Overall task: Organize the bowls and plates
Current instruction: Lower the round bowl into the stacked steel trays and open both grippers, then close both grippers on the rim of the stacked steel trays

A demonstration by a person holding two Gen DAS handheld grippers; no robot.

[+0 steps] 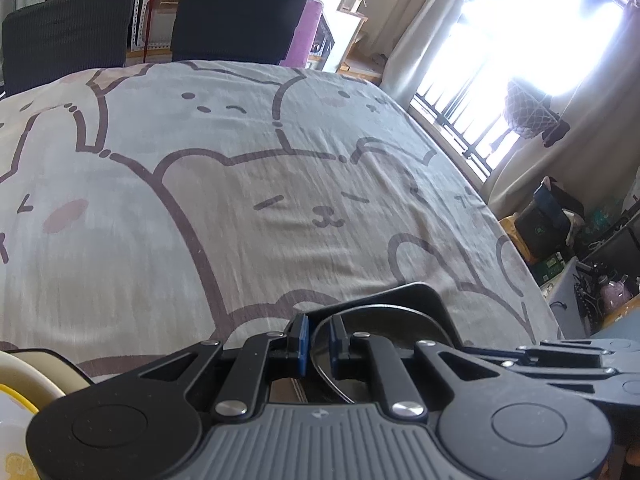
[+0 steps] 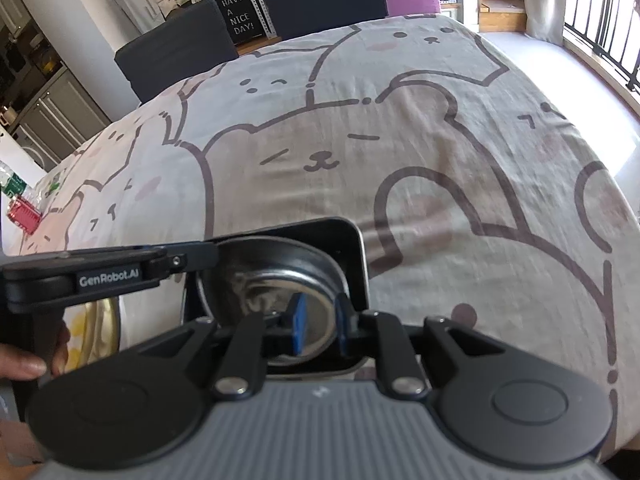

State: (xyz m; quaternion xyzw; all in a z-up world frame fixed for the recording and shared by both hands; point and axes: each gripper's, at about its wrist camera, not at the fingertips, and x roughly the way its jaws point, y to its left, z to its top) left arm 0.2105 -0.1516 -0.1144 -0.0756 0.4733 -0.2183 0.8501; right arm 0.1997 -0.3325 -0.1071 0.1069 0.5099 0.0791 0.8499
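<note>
A shiny metal bowl (image 2: 276, 280) sits inside a black square tray (image 2: 352, 248) on the table near its front edge. My right gripper (image 2: 320, 326) has its blue pads close on either side of the bowl's near rim. My left gripper (image 1: 318, 338) straddles the bowl's rim (image 1: 384, 314) from the left side; it also shows in the right wrist view as a black arm (image 2: 108, 270) reaching over the tray. A cream and yellow plate (image 1: 24, 376) lies left of the tray, also seen in the right wrist view (image 2: 96, 328).
The table carries a grey and beige cartoon-bear cloth (image 1: 240, 184). Two dark chairs (image 1: 236, 20) stand at its far side. A window with bars (image 1: 500, 80) is on the right. A red packet (image 2: 26, 214) lies at the table's far left.
</note>
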